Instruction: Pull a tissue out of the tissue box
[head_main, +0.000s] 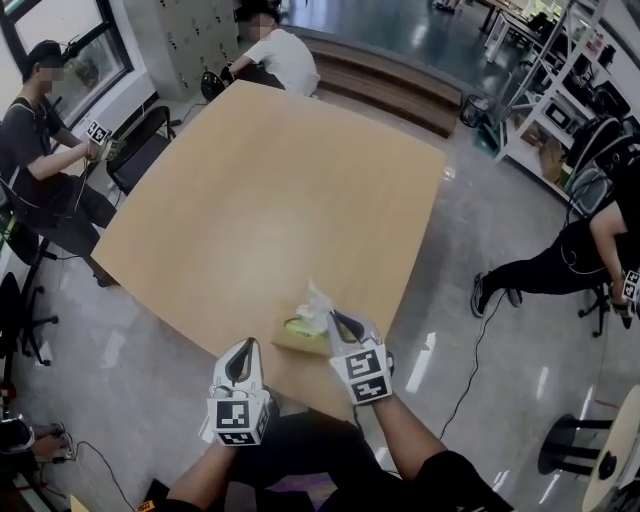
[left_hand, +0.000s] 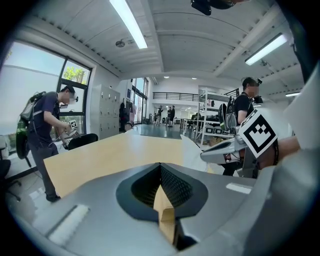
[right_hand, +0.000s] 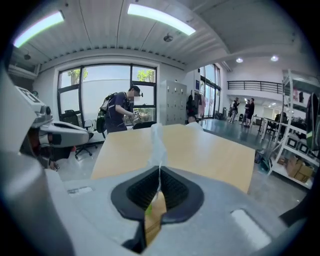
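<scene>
A tan cardboard tissue box (head_main: 296, 338) with a green-edged slot lies near the front edge of the wooden table (head_main: 260, 200). A white tissue (head_main: 318, 304) stands up out of the slot. My right gripper (head_main: 343, 322) is shut on this tissue, just above the box; in the right gripper view the tissue (right_hand: 158, 142) rises from between the closed pads of the right gripper (right_hand: 160, 172). My left gripper (head_main: 240, 362) hovers to the left of the box, over the table's edge, shut with nothing in it. In the left gripper view, the left gripper (left_hand: 160, 167) faces the tissue (left_hand: 192, 152) at the right.
People stand or sit around the table: one at the far left (head_main: 40, 130), one at the far end (head_main: 275, 55), one at the right (head_main: 590, 240). Black chairs (head_main: 140, 150) line the left side. Shelving (head_main: 560, 90) stands at the back right.
</scene>
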